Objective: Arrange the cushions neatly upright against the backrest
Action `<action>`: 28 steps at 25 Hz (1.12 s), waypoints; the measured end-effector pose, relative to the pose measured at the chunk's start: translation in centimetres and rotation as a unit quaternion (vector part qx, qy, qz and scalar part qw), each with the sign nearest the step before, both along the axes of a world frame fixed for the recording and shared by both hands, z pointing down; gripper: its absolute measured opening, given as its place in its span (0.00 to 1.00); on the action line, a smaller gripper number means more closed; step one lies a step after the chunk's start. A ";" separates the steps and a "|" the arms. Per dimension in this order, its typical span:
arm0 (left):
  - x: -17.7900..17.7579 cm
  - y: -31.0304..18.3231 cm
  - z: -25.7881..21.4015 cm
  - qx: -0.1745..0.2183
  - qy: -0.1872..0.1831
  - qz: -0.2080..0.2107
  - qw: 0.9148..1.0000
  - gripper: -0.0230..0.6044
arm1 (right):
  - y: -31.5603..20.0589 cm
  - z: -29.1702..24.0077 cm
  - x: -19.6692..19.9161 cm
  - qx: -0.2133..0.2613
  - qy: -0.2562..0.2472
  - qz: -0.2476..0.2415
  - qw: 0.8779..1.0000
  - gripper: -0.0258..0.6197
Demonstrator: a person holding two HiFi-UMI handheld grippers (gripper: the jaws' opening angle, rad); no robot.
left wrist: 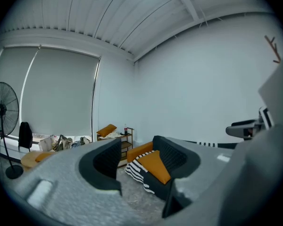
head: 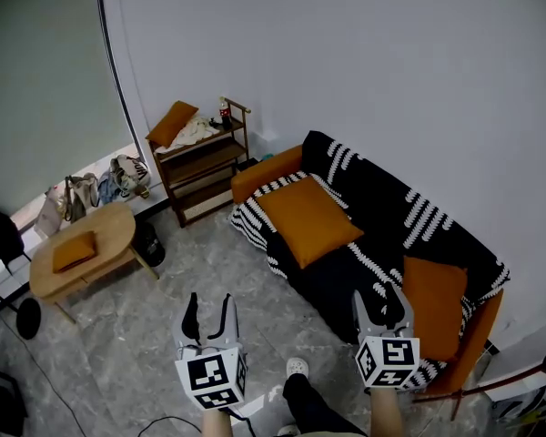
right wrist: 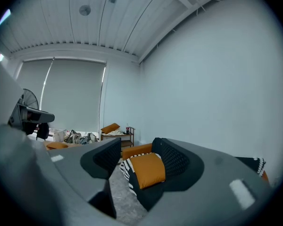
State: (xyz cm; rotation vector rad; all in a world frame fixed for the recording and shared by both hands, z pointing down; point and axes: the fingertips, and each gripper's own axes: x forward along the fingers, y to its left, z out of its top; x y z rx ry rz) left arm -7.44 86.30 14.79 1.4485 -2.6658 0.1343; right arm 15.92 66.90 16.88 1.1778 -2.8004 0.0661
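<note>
Holding my left gripper [head: 208,317] and right gripper [head: 382,309] spread and empty, I face the sofa [head: 409,217]. One orange cushion [head: 308,218] lies flat on its seat. A second cushion [head: 434,306] sits at the near end.

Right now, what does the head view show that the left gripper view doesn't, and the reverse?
Head view only: a second orange cushion at the near end of the sofa, and a shoe. Left gripper view only: a fan's round cage and the ceiling. Both: the sofa, the flat orange cushion on its seat, the shelf, and the left gripper, fingers apart and empty.
</note>
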 end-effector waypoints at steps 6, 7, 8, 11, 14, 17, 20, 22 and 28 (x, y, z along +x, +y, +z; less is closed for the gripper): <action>-5.4 -7.3 -0.5 -0.003 0.001 -0.011 1.000 0.44 | -8.0 -0.3 -5.2 -0.005 0.002 -0.005 1.000 0.46; -6.2 -8.8 -0.8 -0.003 0.000 -0.012 1.000 0.44 | -9.6 -0.5 -6.0 -0.005 0.001 -0.006 1.000 0.46; -7.0 -10.2 -1.1 -0.003 -0.001 -0.013 1.000 0.44 | -11.1 -0.6 -6.7 -0.005 0.000 -0.006 1.000 0.46; -9.0 -14.4 -1.6 -0.001 -0.003 -0.012 1.000 0.44 | -15.4 -0.9 -9.0 -0.006 -0.006 -0.005 1.000 0.46; -10.9 -18.1 -1.9 -0.002 -0.005 -0.011 1.000 0.44 | -19.0 -1.1 -11.4 -0.006 -0.009 -0.009 1.000 0.46; -12.8 -20.6 -2.2 -0.002 -0.009 -0.014 1.000 0.44 | -21.5 -1.2 -13.5 -0.005 -0.009 -0.014 1.000 0.46; -14.2 -23.0 -2.1 -0.007 -0.010 -0.013 1.000 0.44 | -23.7 -0.9 -14.8 -0.010 -0.007 -0.014 1.000 0.46; -15.0 -24.5 -1.9 -0.012 -0.011 -0.011 1.000 0.44 | -25.2 -0.6 -15.4 -0.014 -0.006 -0.012 1.000 0.46; -17.6 -28.6 -0.6 -0.027 -0.004 0.000 1.000 0.44 | -28.8 0.9 -17.0 -0.028 0.000 0.003 1.000 0.46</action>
